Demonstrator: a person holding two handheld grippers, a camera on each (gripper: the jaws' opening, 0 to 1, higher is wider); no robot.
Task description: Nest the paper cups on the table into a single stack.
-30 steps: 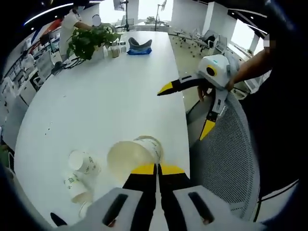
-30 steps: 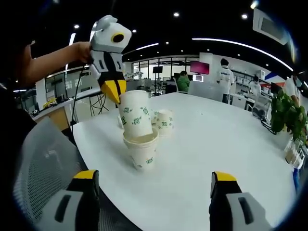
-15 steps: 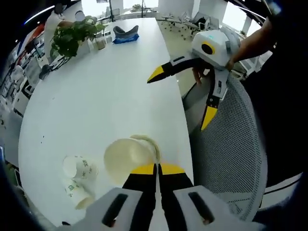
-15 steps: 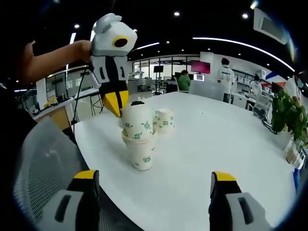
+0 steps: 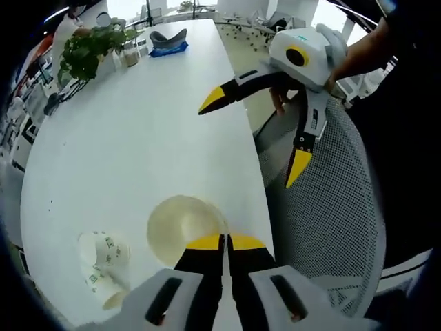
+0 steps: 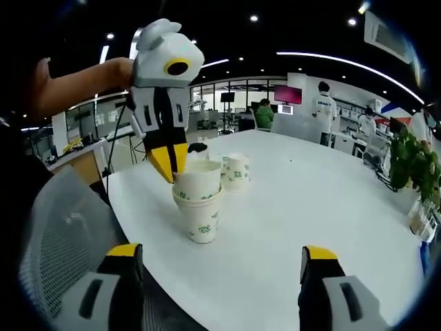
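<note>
The left hand-held gripper (image 6: 169,164), a white plastic body with black jaws tipped in yellow, has its jaws closed on the rim of a white paper cup with green print (image 6: 196,181); the same tapered cup shows its pale round mouth in the left gripper view (image 5: 185,227). This upper paper cup sits deep inside a lower matching paper cup (image 6: 200,222) standing upright near the rounded edge of the smooth, glossy white bench (image 5: 131,131), so that the two rims lie close together. One second ago the upper cup stood high, barely entered; it has since been pushed down. Further white paper cups (image 6: 235,171) stand just behind the stack, and two lie on their sides near the bench edge (image 5: 102,267) in the left gripper view. The right hand-held gripper (image 5: 256,134) has its jaws wide apart, holding nothing, above a grey mesh chair back (image 5: 331,227) beside the bench. A leafy green potted plant (image 5: 84,49) stands at the far bench edge.
</note>
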